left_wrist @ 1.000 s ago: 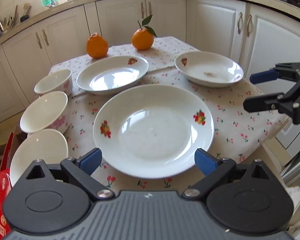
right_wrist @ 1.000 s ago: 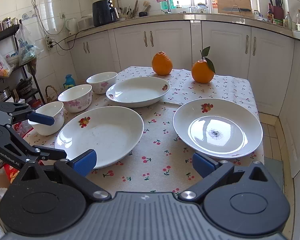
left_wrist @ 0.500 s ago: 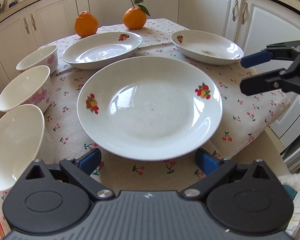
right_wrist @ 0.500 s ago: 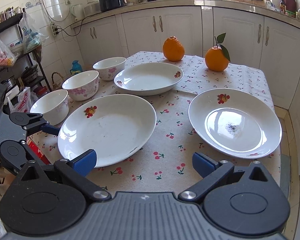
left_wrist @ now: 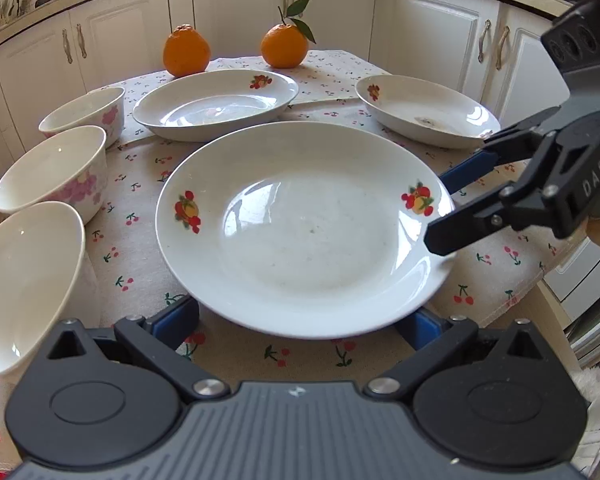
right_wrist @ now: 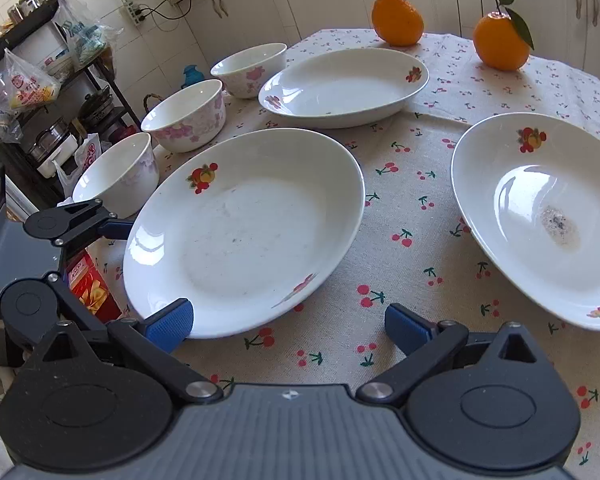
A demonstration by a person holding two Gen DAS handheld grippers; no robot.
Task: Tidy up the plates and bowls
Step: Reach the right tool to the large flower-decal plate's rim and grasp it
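- Left gripper [left_wrist: 300,320] low at the near edge of the table, jaws spread wide, blue pads either side of the near rim of the large plate [left_wrist: 304,228], not clamped on it
- Right gripper [right_wrist: 288,322] at the table's near side, jaws spread wide, left blue fingertip [right_wrist: 168,324] just at or under the large plate's rim, right one over bare cloth; contact with the rim impossible to tell
- In the left wrist view, right gripper's black fingers reaching in from the right, one tip overlapping the plate's right rim beside the fruit motif
- Large plate flat on the cherry-print tablecloth [right_wrist: 404,208], in the middle of the near half of the table, white with fruit motifs on the rim
- Oval dish [left_wrist: 216,104] just behind the large plate, toward the far side
- Second round plate [right_wrist: 540,216] off to the right, apart from the large plate, with a small dark smudge in its well
- Three bowls in a row along the left edge: plain white bowl [right_wrist: 118,176] nearest, pink-flowered bowl [right_wrist: 186,116] in the middle, smaller flowered bowl [right_wrist: 250,68] farthest
- Two oranges at the far end of the cloth, plain orange [left_wrist: 186,50] on the left, leafed orange [left_wrist: 284,46] on the right, near each other but not touching
- White kitchen cabinets [left_wrist: 240,8] behind the table
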